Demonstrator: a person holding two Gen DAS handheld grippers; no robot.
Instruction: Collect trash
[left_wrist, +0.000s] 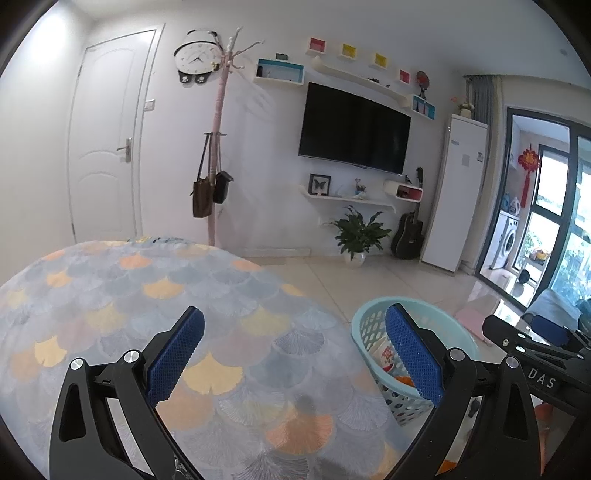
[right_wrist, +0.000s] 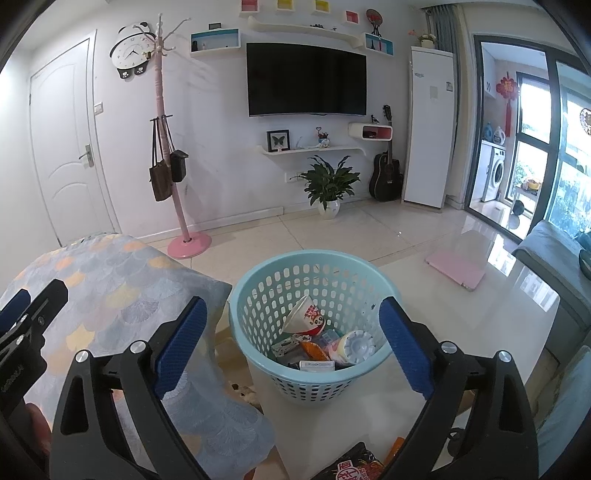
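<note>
The letters "DAS" read white on the black body of the right tool where it enters the left wrist view from the right. A red-and-white printed paper cup lies in the basket, its print too small to read; a dark snack wrapper with red characters lies on the floor just beneath the right tool. The light-blue perforated basket stands on the tiled floor directly ahead of the right tool, its rim just beside the edge of the fan-patterned cloth-covered desk. Bare tile stretches beyond the basket. The left tool hangs over the desk, jaws spread wide, gripping nothing; the basket sits to its right. The right tool's jaws also stand wide apart and empty. A white lidded container, possibly a plastic tub, rests among the trash.
</note>
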